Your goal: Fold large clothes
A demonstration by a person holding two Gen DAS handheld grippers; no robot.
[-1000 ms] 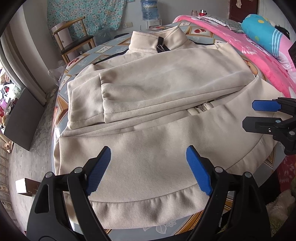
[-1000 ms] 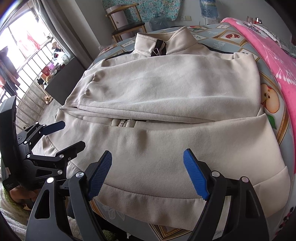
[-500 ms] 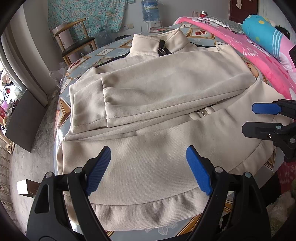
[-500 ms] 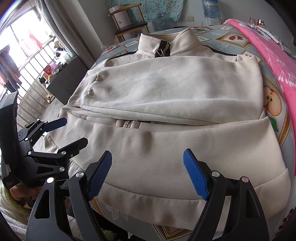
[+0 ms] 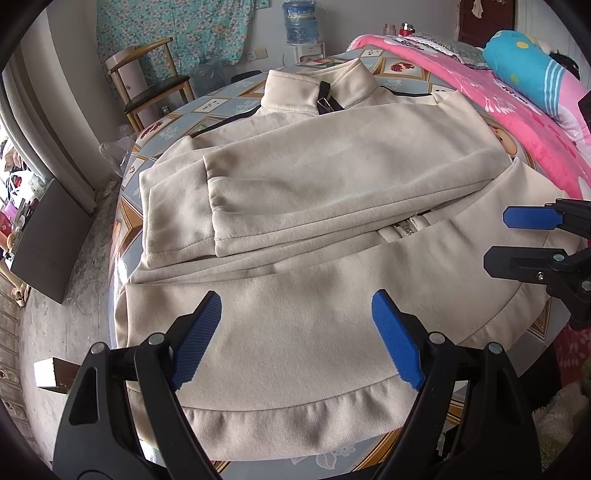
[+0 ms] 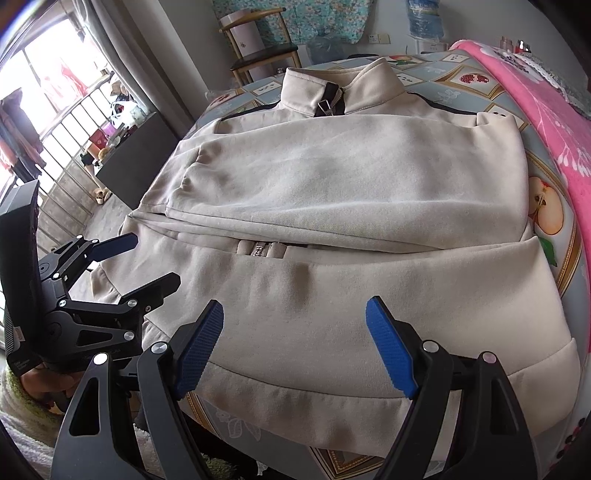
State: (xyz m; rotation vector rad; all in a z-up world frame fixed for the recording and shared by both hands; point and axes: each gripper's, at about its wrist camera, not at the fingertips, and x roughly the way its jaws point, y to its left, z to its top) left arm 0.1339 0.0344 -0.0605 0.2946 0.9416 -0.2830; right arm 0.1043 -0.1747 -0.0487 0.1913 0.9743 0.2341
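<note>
- Lying flat across the tabletop [image 5: 207,107]: cream jacket [image 5: 332,192], sleeves folded over the chest, collar [image 6: 332,92] pointing to the far edge, hem [image 5: 295,424] overhanging the near edge.
- Hovering wide open, empty, over the hem: left gripper [image 5: 295,332], right gripper [image 6: 293,339].
- Looking soft, thick, floppy; likely best pinching at hem corners.

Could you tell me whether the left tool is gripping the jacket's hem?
No, the left tool hangs open above the jacket, blue pads wide apart.

No readable text anywhere; ahead of the tool, the water bottle [image 5: 300,20] label is blurred, zipper pull [image 6: 263,250] marking too small.
</note>
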